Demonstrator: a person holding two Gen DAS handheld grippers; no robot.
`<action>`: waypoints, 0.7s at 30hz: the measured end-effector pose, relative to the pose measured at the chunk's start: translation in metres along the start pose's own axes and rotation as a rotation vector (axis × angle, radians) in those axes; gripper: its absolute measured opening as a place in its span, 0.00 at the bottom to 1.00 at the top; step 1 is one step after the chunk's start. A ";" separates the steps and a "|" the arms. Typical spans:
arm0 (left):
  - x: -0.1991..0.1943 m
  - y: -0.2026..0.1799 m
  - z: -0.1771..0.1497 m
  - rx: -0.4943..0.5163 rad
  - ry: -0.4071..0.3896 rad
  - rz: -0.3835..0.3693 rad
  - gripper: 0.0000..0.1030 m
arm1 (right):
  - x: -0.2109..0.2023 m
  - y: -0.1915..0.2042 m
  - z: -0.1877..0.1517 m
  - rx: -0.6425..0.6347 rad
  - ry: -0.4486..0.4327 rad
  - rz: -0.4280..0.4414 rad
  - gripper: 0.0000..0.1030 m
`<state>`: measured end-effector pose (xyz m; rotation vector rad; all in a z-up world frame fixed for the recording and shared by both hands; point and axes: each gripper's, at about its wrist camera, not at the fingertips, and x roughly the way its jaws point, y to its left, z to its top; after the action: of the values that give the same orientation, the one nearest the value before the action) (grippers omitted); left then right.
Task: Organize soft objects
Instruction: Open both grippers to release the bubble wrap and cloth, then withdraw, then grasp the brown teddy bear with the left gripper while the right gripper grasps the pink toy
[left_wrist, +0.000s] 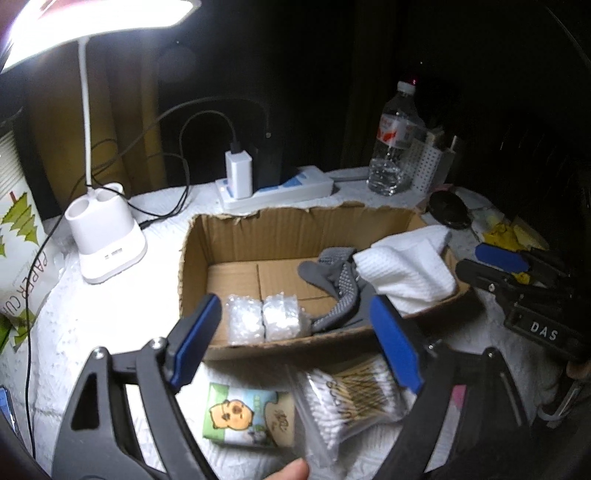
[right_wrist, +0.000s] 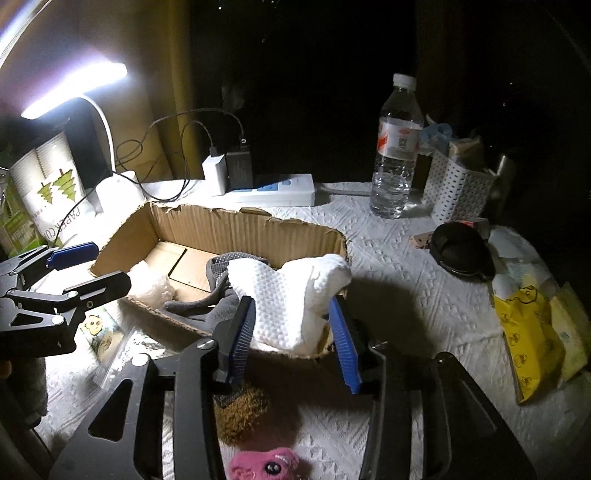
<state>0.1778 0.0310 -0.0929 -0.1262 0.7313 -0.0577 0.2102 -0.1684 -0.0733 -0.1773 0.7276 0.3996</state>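
Note:
An open cardboard box (left_wrist: 199, 258) (right_wrist: 258, 225) holds two bubble-wrap bundles (left_wrist: 264, 319), a grey dotted glove (left_wrist: 338, 280) (right_wrist: 221, 291) and a folded white cloth (left_wrist: 410, 266) (right_wrist: 284, 299) that drapes over its right end. My left gripper (left_wrist: 295, 332) (right_wrist: 101, 266) hovers open at the box's near left corner with nothing between its fingers. My right gripper (right_wrist: 291, 317) (left_wrist: 495, 266) is open just in front of the white cloth, its blue pads on either side and not pressing it. A tissue pack (left_wrist: 247, 413), a bag of cotton swabs (left_wrist: 354, 398), a brown fuzzy item (right_wrist: 240, 410) and a pink plush (right_wrist: 266, 465) lie in front of the box.
A lit white desk lamp (left_wrist: 107, 236), a power strip (left_wrist: 280, 192) with chargers and cables, and a water bottle (right_wrist: 397, 155) stand behind the box. A white perforated basket (right_wrist: 458, 192), a black round object (right_wrist: 461, 251) and yellow packets (right_wrist: 528, 332) lie at the right. A paper cup sleeve (left_wrist: 22, 258) stands at the left.

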 end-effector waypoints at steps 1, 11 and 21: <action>-0.003 -0.001 -0.001 -0.001 -0.004 0.000 0.82 | -0.004 0.000 -0.001 0.003 -0.005 0.000 0.50; -0.034 0.001 -0.019 -0.039 -0.020 -0.009 0.89 | -0.036 -0.001 -0.012 0.017 -0.050 -0.005 0.51; -0.050 0.002 -0.050 -0.062 0.010 0.022 0.89 | -0.060 -0.004 -0.039 0.035 -0.063 0.009 0.52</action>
<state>0.1075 0.0330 -0.0968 -0.1771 0.7451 -0.0149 0.1476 -0.2008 -0.0616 -0.1282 0.6732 0.3991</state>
